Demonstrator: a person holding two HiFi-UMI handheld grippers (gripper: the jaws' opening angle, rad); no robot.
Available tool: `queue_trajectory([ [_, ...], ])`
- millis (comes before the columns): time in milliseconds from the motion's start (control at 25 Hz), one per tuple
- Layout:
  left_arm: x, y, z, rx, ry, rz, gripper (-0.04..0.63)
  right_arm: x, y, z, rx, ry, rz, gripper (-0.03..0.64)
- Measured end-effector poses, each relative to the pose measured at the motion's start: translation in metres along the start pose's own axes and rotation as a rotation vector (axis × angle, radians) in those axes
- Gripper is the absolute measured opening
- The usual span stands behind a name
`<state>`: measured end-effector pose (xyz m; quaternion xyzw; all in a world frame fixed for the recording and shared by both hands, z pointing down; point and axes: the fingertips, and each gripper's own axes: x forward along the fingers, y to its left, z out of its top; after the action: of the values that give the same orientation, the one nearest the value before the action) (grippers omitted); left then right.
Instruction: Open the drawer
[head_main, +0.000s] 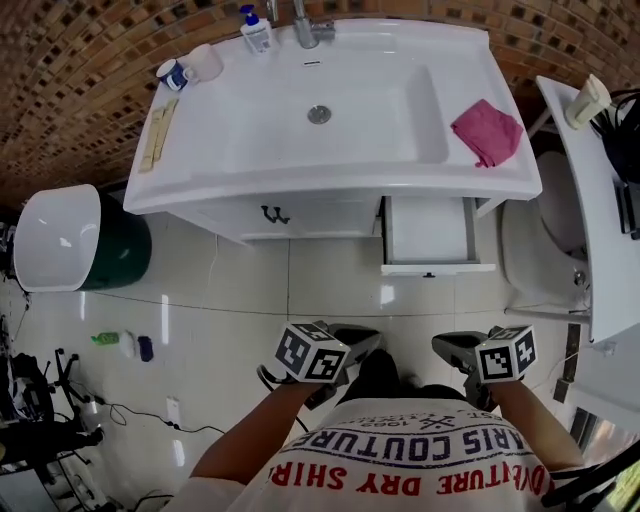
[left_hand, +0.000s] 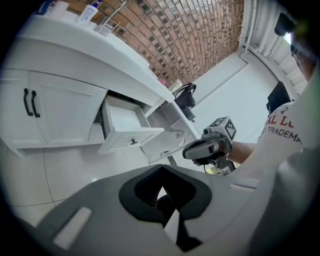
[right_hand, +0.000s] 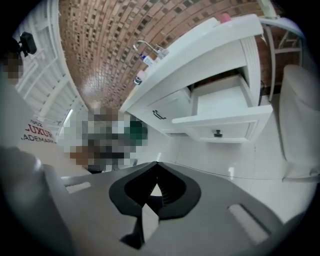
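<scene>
Here's the picture from up top: the white wooden drawer (head_main: 428, 235) on the right side of the white vanity cabinet (head_main: 300, 222) stands well pulled out, its box showing pale and bare inside, its flat front panel facing me with the small dark knob (head_main: 429, 274) in the middle. So by my reckoning the opening itself is as good as done, and this is the tail end of the job, not the reach. My left gripper (left_hand: 161, 169) hangs low in front of my body, its tips pinched together with nothing between them. My right gripper (right_hand: 156, 166) is the same: tips closed on each other, empty, pointing down and across the glossy pale floor tiles (head_main: 250, 290) toward the drawer front. Both are well apart from the drawer; neither touches the knob or the panel. Beside the drawer, the pair of white cabinet doors with curved black handles (head_main: 274, 214) is closed, and on the counter above lies a crumpled pink cloth (head_main: 487, 131), none of it in my way. What comes next, I'd say, asks for very little: keep both grippers clear and low so nothing knocks the drawer front. If more travel is wanted, I'd have to spread the right jaws, bring them level with that knob, close on it and draw straight back toward me, without twisting the drawer on its runners.
</scene>
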<state>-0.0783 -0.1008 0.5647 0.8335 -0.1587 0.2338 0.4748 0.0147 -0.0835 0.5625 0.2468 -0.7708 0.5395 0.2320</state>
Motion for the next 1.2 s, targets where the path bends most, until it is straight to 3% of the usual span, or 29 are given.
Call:
queue_trajectory([
  [120,-0.012,-0.02,-0.003,0.011,-0.037,0.023,-0.012,-0.019,0.029,0.0,-0.078,-0.014,0.024,0.011],
  [280,-0.022,-0.058,-0.018,0.054,-0.073,0.07,-0.012,-0.046,0.04,-0.025,-0.221,-0.006,-0.032,0.009],
  [640,0.016,-0.216,-0.11,0.158,-0.15,0.102,-0.012,-0.125,0.08,-0.153,-0.288,-0.104,0.049,0.009],
  [880,0.029,-0.299,-0.159,0.244,-0.163,0.133,-0.014,-0.174,0.107,-0.212,-0.351,-0.156,0.058,0.009],
  [1200,-0.004,-0.326,-0.174,0.288,-0.171,0.19,-0.012,-0.181,0.157,-0.239,-0.352,-0.172,0.124,0.008],
])
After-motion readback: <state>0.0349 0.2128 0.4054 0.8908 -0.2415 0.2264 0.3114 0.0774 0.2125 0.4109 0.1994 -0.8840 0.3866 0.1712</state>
